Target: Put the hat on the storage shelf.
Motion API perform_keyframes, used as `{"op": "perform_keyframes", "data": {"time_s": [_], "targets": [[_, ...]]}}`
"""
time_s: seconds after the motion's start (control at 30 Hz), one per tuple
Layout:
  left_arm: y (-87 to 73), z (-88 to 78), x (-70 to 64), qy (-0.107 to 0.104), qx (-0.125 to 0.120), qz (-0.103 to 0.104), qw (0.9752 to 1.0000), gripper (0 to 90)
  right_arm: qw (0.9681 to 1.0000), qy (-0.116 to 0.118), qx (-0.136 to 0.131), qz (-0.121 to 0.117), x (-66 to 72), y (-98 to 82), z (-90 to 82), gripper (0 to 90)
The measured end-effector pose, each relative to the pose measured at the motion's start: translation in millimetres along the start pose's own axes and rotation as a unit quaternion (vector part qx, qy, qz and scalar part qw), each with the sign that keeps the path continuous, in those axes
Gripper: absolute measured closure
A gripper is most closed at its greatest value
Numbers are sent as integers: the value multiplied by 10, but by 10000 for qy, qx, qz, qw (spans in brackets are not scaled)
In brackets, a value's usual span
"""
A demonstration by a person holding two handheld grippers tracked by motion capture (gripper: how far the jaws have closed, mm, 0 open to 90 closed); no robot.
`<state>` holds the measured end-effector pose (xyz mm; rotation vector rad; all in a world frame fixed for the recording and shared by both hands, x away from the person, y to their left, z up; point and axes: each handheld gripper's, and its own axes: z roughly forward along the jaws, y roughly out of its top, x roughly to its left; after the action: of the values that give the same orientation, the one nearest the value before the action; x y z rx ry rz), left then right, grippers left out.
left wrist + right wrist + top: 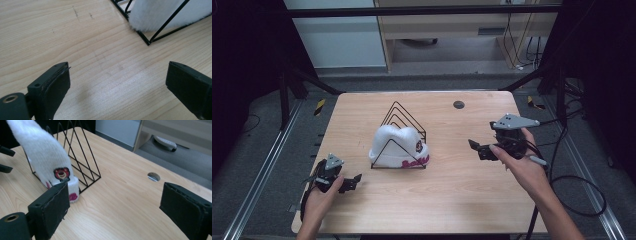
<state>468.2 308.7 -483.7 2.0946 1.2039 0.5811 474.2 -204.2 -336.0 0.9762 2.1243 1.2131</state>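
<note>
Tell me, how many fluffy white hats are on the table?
1. The white hat sits tucked in the front slot of the black wire rack in the middle of the wooden table. Another could hide behind it, but none shows.

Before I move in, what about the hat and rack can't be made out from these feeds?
- Pink lettering on the hat cuff: too small in the high view; a jaw of the right gripper covers most of it in the right gripper view.
- Hat in the left gripper view: cut off by the top edge.
- Rack slot holding the hat: the hat hides the wires.
- Hat's far side: faces away in the high view.
</note>
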Motion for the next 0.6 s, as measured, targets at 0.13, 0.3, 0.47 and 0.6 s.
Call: {"op": "perform_keyframes", "data": {"time_s": [0.13,0.3,0.47,0.6], "targets": [[-40,26,-8,-15,17,-9,10000,49,9999,-55,80,33,-56,-144,-20,102],[-47,48,-21,-23,7,3,10000,49,9998,-68,153,94,-97,-341,-17,116],[-61,69,-19,-32,7,12,10000,48,9995,3,264,195,-105,-548,47,116],[-91,88,-19,-15,32,7,10000,47,9986,28,443,277,-97,-743,152,117]]}}
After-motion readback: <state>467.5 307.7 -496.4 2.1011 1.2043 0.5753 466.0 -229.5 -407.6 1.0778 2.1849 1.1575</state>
